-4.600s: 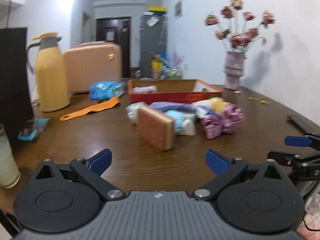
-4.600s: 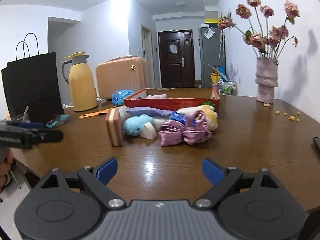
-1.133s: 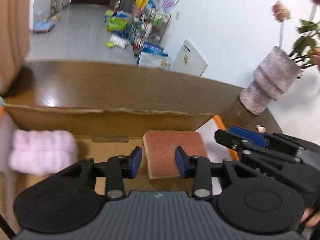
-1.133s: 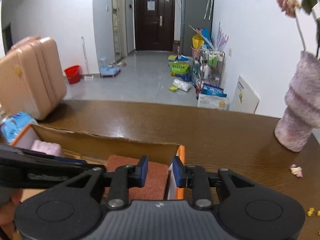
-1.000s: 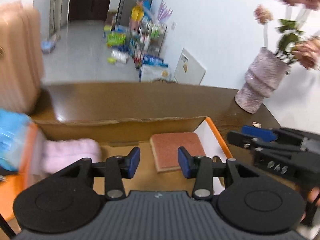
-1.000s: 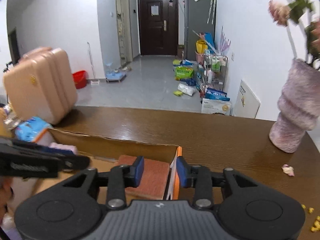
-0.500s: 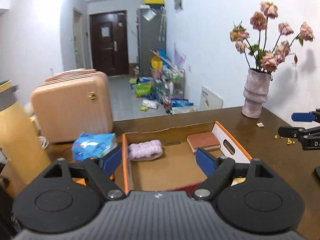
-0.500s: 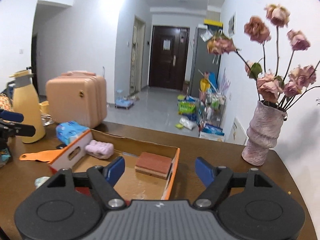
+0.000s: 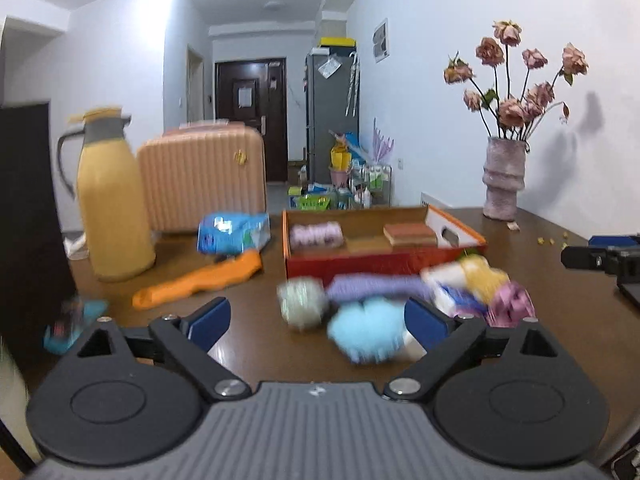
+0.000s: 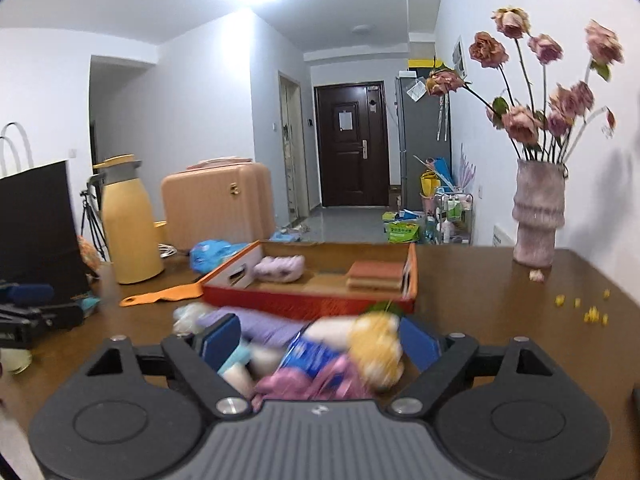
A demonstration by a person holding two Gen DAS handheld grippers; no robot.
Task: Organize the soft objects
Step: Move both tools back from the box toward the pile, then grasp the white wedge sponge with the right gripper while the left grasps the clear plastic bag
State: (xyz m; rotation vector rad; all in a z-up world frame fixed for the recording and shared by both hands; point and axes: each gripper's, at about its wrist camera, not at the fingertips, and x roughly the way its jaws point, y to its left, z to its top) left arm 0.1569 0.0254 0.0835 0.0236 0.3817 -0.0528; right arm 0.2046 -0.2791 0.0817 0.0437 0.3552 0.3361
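Note:
An orange-red cardboard box [image 9: 384, 268] stands mid-table and holds a fluffy pink roll [image 9: 316, 235] and a brown sponge [image 9: 410, 234]. In front of it lies a pile of soft things: a light blue plush [image 9: 366, 334], a grey-green ball [image 9: 302, 302], a lavender cloth [image 9: 372, 286], a yellow plush [image 9: 482, 274] and a pink cloth [image 9: 510, 304]. My left gripper [image 9: 316, 322] hangs short of the pile, jaws opening, nothing touched. My right gripper [image 10: 320, 340] is over the yellow plush [image 10: 378, 344] and pink cloth [image 10: 304, 384], jaws opening, pads clear of them. The sponge [image 10: 376, 274] lies in the box [image 10: 304, 300].
At the left stand a yellow thermos [image 9: 112, 208], a peach suitcase [image 9: 204, 176] and a black paper bag [image 9: 28, 220]. A blue packet [image 9: 232, 232] and an orange scraper [image 9: 200, 276] lie beside the box. A vase of dried roses [image 9: 504, 178] is at the back right.
Both grippers have drawn back from the box and their jaws have spread wide. The sponge stays in the box's right end. The pile has come back into view.

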